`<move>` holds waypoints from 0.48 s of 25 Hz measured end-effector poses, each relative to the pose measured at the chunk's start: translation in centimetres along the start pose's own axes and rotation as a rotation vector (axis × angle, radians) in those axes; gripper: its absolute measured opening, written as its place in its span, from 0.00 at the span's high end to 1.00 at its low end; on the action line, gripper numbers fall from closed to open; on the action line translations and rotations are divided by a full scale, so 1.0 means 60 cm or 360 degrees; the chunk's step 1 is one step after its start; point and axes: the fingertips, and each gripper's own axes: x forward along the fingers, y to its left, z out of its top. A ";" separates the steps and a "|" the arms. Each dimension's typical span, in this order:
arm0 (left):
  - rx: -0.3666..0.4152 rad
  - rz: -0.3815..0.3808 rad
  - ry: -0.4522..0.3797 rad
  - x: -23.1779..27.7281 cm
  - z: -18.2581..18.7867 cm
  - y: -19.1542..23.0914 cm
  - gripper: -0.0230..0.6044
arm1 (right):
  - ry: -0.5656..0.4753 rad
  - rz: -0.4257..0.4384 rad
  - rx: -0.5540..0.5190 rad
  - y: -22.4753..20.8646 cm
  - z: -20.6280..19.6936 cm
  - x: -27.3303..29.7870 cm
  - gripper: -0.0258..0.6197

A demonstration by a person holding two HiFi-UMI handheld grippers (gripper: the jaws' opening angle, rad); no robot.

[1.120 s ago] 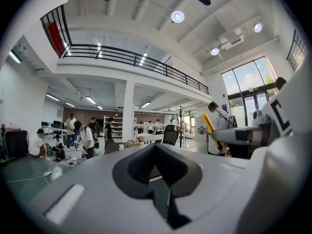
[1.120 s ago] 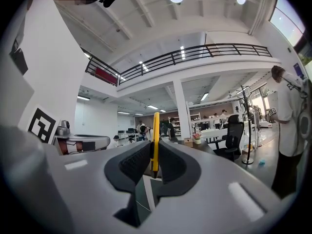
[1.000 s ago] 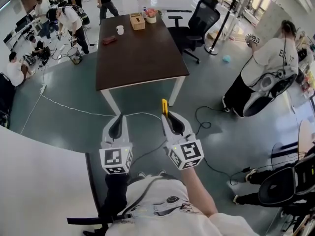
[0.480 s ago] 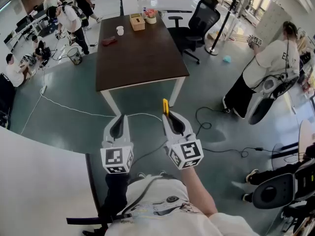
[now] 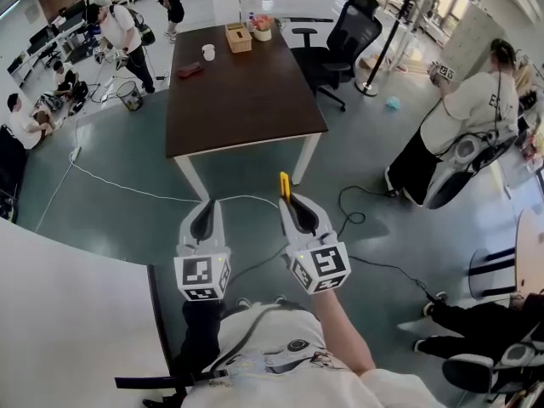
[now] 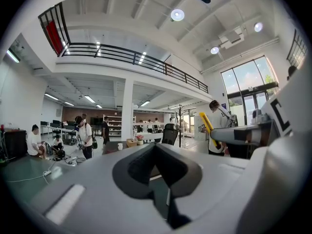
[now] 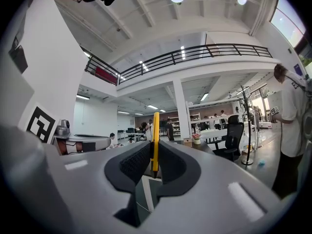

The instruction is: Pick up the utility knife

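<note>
The right gripper [image 5: 290, 206] is clamped on the yellow utility knife [image 5: 285, 185], which stands edge-on between its two dark ribbed pads [image 7: 131, 165]. The lower end of the knife sits down in the throat of the jaws, and its upper end sticks out past the fingertips, pointing away from the person. The left gripper [image 5: 204, 211] is held just beside the right one, level with it. Its jaws are pressed together with nothing between them. From the left gripper view the knife shows up off to the right of those closed fingers, as a slanted yellow bar above the other gripper's body. Both grippers are held in the air over a grey-green floor [image 5: 110, 219]. Straight ahead of the fingertips stands a long dark brown table [image 5: 246, 100], with a small box [image 5: 237, 36] and a white cup [image 5: 207, 52] at its far end. A white cable [image 5: 127, 189] trails across the floor to the left of the left fingers and runs in beneath both fingertips. Ahead and right of the right fingers is a black office chair [image 5: 350, 28]. Well off to the right is a person in a white top [image 5: 472, 100].
</note>
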 end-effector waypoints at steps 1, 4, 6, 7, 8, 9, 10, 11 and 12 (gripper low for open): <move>-0.0004 -0.0001 0.0004 0.002 -0.001 0.000 0.97 | 0.0003 -0.0002 0.0002 -0.002 -0.001 0.000 0.88; -0.0009 -0.0001 0.0011 0.004 -0.001 -0.002 0.97 | 0.0010 -0.0012 0.0010 -0.008 -0.002 -0.001 0.88; -0.0009 -0.0002 0.0013 0.002 0.001 -0.003 0.97 | 0.0012 -0.0022 0.0016 -0.008 -0.001 -0.004 0.88; -0.0010 -0.0002 0.0013 0.000 0.002 -0.004 0.97 | 0.0015 -0.0024 0.0019 -0.008 0.000 -0.006 0.88; -0.0013 -0.0001 0.0014 -0.002 0.002 -0.004 0.97 | 0.0018 -0.0025 0.0020 -0.007 0.000 -0.008 0.88; -0.0015 -0.0001 0.0015 -0.004 0.002 -0.005 0.97 | 0.0020 -0.0024 0.0021 -0.005 -0.001 -0.009 0.88; -0.0017 -0.0002 0.0017 -0.006 0.001 -0.006 0.97 | 0.0022 -0.0023 0.0021 -0.004 -0.001 -0.011 0.88; -0.0019 -0.0003 0.0019 -0.008 0.000 -0.007 0.97 | 0.0023 -0.0022 0.0022 -0.002 -0.002 -0.013 0.88; -0.0020 -0.0004 0.0022 -0.011 -0.002 -0.007 0.97 | 0.0025 -0.0021 0.0022 0.000 -0.003 -0.015 0.88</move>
